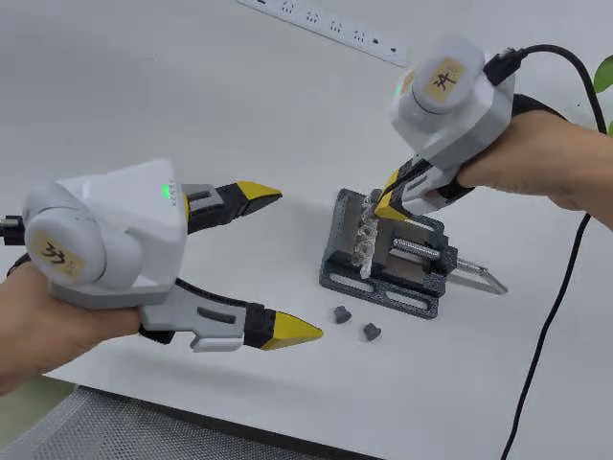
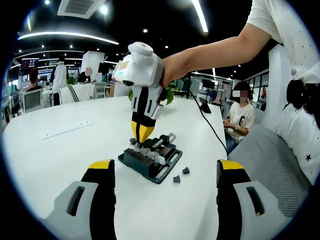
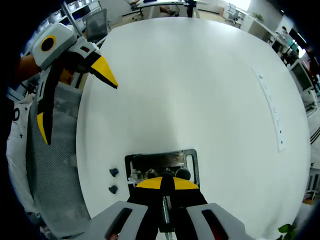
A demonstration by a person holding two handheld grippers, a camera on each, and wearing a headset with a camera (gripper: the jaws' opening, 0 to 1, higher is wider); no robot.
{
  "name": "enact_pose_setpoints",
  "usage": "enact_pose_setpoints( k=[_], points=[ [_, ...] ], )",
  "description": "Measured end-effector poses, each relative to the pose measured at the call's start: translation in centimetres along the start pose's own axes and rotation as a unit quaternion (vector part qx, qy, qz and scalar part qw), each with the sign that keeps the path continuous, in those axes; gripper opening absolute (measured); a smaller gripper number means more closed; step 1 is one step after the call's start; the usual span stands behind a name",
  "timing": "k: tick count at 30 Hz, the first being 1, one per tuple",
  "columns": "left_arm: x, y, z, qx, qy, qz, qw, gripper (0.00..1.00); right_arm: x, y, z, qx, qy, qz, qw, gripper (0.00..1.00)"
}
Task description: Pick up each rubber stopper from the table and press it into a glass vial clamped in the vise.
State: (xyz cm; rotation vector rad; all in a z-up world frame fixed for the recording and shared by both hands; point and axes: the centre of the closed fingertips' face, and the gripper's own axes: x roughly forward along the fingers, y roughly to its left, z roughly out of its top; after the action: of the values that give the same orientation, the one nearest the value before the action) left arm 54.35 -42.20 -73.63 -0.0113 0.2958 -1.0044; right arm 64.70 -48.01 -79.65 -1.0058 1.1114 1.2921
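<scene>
Two stoppers lie loose, and one gripper is down at the vise

Two small dark stoppers [image 1: 340, 313] lie side by side on the white table [image 1: 192, 96]. They are just beside the front of the dark vise [image 1: 383, 283] but do not touch it. A row of little clear vials [image 1: 365, 240] stands upright between the two blocks of the vise.

The right gripper [image 1: 388, 205] points down, with its yellow tips at one end of the row. Its jaws are pressed together (I cannot tell if anything is pinched between them). The left gripper [image 1: 299, 264] is well apart from the vise. Its jaws are spread wide and nothing is between them.

The head view looks from above. It shows the long screw handle [image 1: 476, 275] sticking out of the vise and a black cable [image 1: 565, 287] trailing from the right gripper.

The left gripper view looks low across the table. It shows the right gripper standing tall over the vise, a bare arm behind it, and people [image 2: 240, 117] in the room beyond.

The right gripper view looks straight down at its closed tips over the vise. The stoppers are off to one side, and the left gripper is near the table's edge. A white power strip [image 3: 270, 107] lies well apart.
</scene>
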Motion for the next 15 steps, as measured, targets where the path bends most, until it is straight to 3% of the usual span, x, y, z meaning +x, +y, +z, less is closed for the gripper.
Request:
enact_pose_setpoints(
  k=[15],
  points=[
    [0.06, -0.04, 0.15, 0.001, 0.000, -0.001, 1.0000, 0.82, 0.06, 0.25, 0.07, -0.007, -0.003, 0.001, 1.0000, 0.03]
  ],
)
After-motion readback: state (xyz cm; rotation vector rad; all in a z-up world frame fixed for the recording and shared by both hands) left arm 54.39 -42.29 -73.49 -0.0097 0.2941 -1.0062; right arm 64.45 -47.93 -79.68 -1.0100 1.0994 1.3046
